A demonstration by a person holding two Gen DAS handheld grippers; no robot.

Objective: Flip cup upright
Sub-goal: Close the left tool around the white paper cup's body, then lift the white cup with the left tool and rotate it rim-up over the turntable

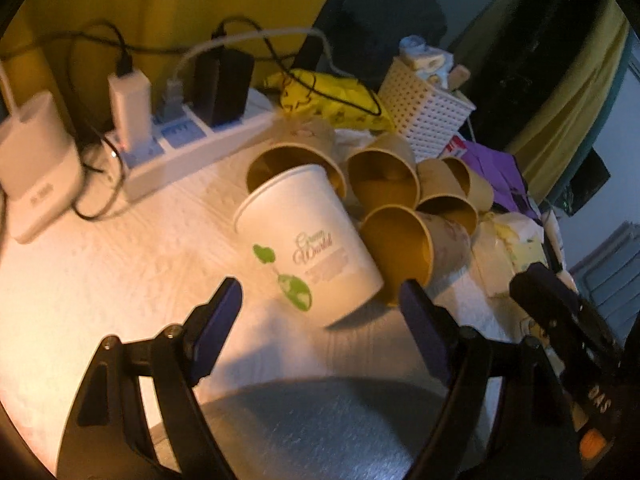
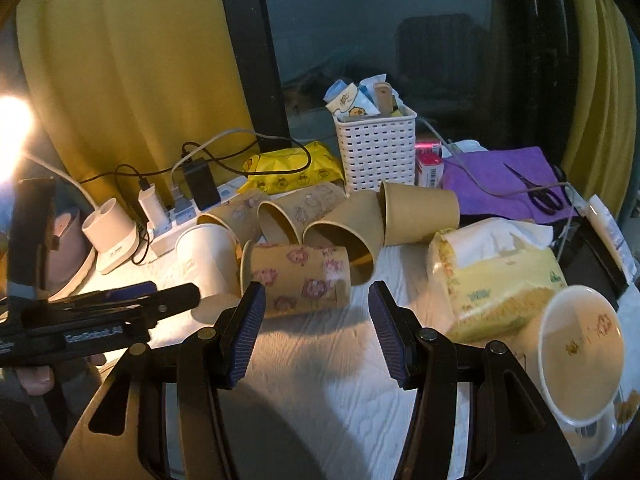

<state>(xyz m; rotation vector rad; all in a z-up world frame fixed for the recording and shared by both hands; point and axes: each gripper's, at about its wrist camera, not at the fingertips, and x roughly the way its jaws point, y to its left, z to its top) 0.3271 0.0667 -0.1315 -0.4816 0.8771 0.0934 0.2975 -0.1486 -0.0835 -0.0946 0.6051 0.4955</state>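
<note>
A white paper cup with a green logo lies tilted on the white cloth, base towards my left gripper, which is open just short of it. It also shows in the right wrist view. Several brown cups lie on their sides behind it. My right gripper is open, just in front of a brown cup with pink flowers lying on its side. The left gripper also shows in the right wrist view, at the left.
A power strip with chargers and cables lies at the back left. A white basket, a yellow pack, a purple cloth with scissors, a tissue pack and a white bowl stand around the cups.
</note>
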